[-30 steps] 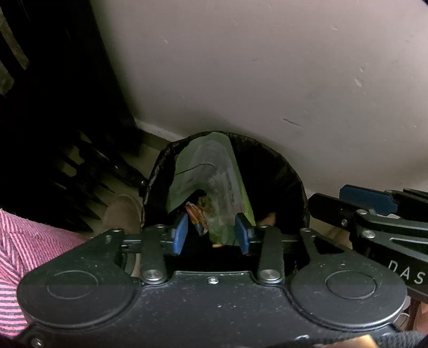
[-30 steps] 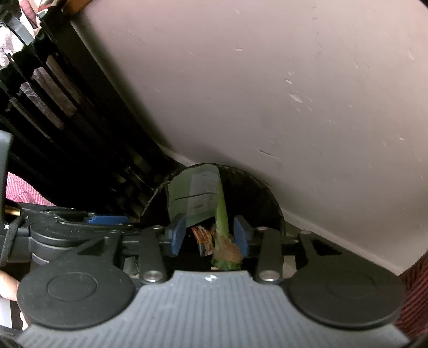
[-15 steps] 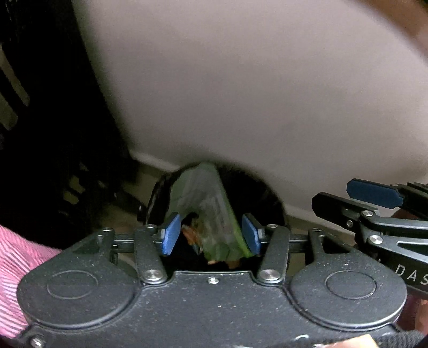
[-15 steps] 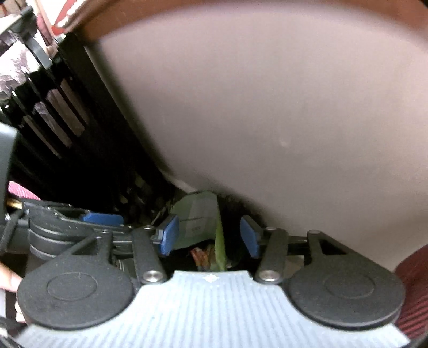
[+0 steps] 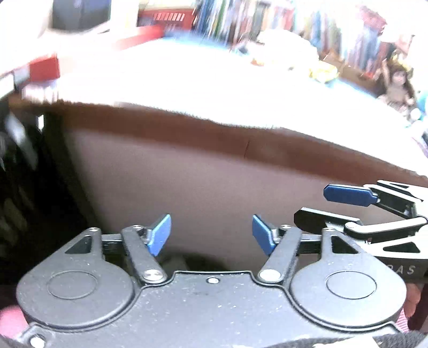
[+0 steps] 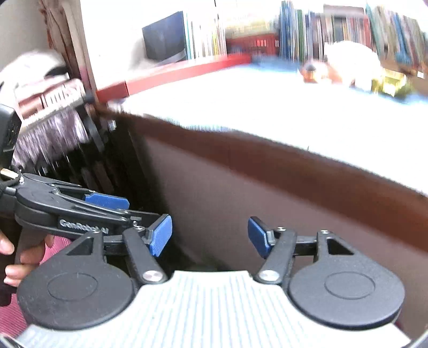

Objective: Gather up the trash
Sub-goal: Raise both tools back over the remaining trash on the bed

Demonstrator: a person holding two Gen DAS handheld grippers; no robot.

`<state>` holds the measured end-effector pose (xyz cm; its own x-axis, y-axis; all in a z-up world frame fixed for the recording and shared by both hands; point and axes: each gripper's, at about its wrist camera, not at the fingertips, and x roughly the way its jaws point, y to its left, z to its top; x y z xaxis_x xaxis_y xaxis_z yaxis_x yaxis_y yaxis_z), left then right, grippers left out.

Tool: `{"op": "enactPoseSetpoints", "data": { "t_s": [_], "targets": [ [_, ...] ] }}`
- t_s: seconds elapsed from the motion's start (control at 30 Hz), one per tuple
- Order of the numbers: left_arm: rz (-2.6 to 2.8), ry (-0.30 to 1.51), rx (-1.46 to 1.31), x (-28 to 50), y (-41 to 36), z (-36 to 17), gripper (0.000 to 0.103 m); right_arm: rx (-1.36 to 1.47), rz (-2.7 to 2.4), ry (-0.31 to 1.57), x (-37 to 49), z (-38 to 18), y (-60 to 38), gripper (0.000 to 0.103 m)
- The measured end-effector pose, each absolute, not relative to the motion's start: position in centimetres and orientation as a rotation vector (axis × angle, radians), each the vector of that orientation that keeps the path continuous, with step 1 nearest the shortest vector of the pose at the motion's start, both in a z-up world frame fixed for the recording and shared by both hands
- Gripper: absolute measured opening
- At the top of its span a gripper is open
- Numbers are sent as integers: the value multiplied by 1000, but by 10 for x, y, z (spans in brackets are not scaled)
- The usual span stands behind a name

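Observation:
My left gripper (image 5: 211, 234) is open with nothing between its blue pads, held in front of the table's pale side panel. My right gripper (image 6: 210, 235) is open and empty too, side by side with the left one. The right gripper (image 5: 374, 211) also shows at the right edge of the left wrist view, and the left gripper (image 6: 88, 211) at the left of the right wrist view. Small bits of trash, a yellow wrapper (image 5: 323, 73) and a yellow-green wrapper (image 6: 393, 84), lie far off on the white tabletop (image 5: 187, 88). The bin is hidden below the frames.
A brown table edge (image 6: 267, 158) runs across both views above the grippers. Books (image 6: 334, 24) line the back of the table, with a red box (image 6: 165, 76) at the left. A dark slatted rack (image 6: 80, 150) stands to the left. A hand (image 6: 16, 257) holds the left gripper.
Both grippers have risen from the black bin, which has dropped out of view with the green packet in it, and their jaws have spread wider. The tabletop has come into view.

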<state>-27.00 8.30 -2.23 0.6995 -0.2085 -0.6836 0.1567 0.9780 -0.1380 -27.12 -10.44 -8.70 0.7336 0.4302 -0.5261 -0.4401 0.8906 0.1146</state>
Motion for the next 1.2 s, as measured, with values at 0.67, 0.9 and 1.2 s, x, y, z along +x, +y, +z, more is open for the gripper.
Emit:
{"op": "enactPoseSetpoints", "data": {
  "t_s": [0.67, 0.9, 1.2],
  "targets": [
    [-221, 525, -55, -181, 55, 114, 86, 47, 271, 351, -208, 31, -174, 80],
    [-220, 494, -30, -109, 33, 119, 88, 45, 160, 326, -164, 42, -209, 81],
    [-222, 561, -51, -21, -6, 97, 88, 60, 54, 414, -94, 33, -245, 81]
  ]
}}
